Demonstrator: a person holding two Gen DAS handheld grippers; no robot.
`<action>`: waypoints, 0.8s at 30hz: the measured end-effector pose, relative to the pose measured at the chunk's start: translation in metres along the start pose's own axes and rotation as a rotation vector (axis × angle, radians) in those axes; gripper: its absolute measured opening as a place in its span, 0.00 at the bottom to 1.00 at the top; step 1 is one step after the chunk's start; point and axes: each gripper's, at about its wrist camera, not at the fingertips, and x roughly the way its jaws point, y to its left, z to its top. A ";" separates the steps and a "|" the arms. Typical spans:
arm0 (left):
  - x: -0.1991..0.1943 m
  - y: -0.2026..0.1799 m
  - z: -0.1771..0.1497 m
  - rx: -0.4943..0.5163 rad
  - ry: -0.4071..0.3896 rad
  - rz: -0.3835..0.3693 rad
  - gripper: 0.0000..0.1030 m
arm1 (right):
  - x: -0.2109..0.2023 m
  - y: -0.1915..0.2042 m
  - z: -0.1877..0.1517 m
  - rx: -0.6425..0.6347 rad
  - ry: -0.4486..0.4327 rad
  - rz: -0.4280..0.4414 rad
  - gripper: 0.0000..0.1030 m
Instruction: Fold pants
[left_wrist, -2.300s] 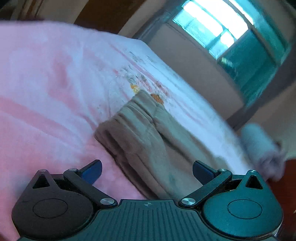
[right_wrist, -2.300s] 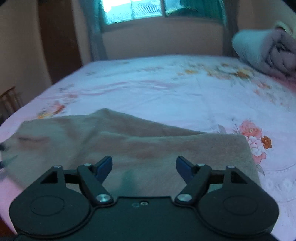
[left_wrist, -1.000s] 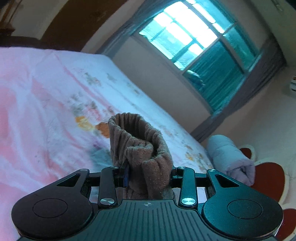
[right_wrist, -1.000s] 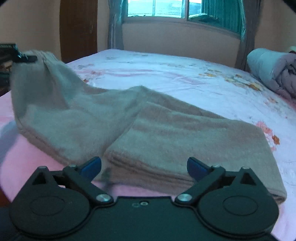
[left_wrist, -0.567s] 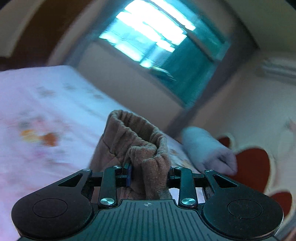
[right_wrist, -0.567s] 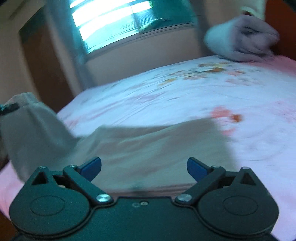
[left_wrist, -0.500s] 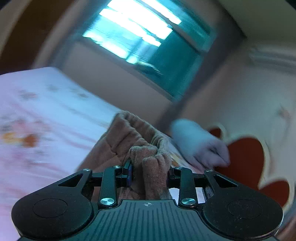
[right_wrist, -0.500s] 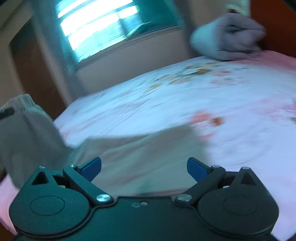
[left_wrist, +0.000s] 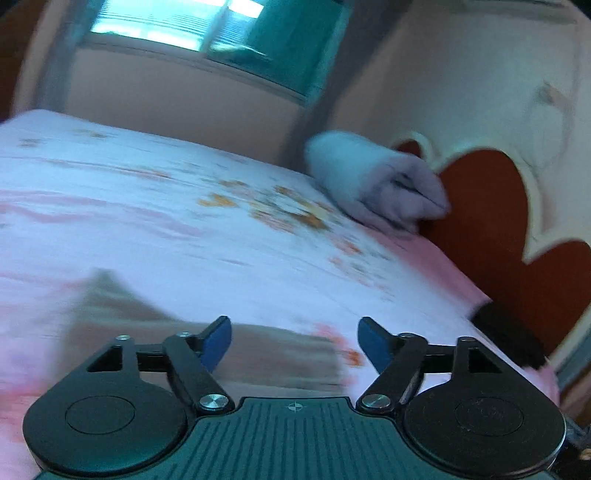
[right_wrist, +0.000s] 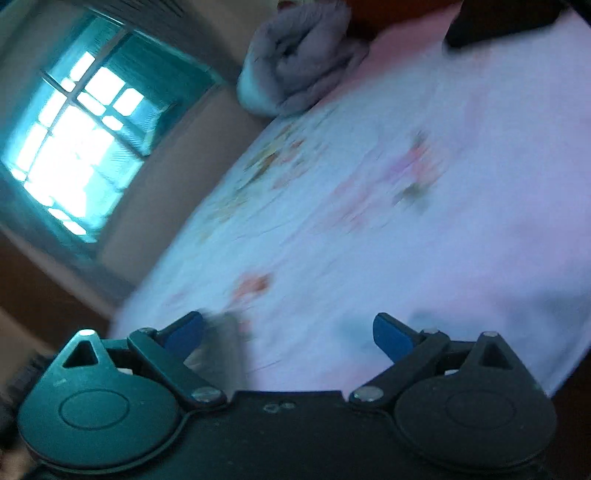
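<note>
Jaws of 2 grippers gape, the left gripper (left_wrist: 294, 338) just opened (nothing between), above 1 pants (left_wrist: 258, 350).

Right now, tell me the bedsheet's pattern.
Pink bedsheet with orange and pink flowers; clearest in the left wrist view.

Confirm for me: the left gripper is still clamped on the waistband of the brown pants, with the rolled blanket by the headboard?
Not quite. In the left wrist view the left gripper is open, its jaws just opened and empty; the brown pants lie on the bed below. The rolled blanket is by the headboard.
</note>
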 end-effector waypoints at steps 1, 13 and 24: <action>-0.010 0.021 0.004 -0.014 -0.008 0.036 0.78 | 0.008 0.006 -0.004 0.019 0.043 0.055 0.87; -0.123 0.177 -0.070 -0.100 0.009 0.349 0.81 | 0.101 0.057 -0.066 0.307 0.333 0.096 0.68; -0.059 0.117 -0.098 0.320 0.242 0.240 0.81 | 0.124 0.100 -0.058 0.101 0.325 -0.061 0.32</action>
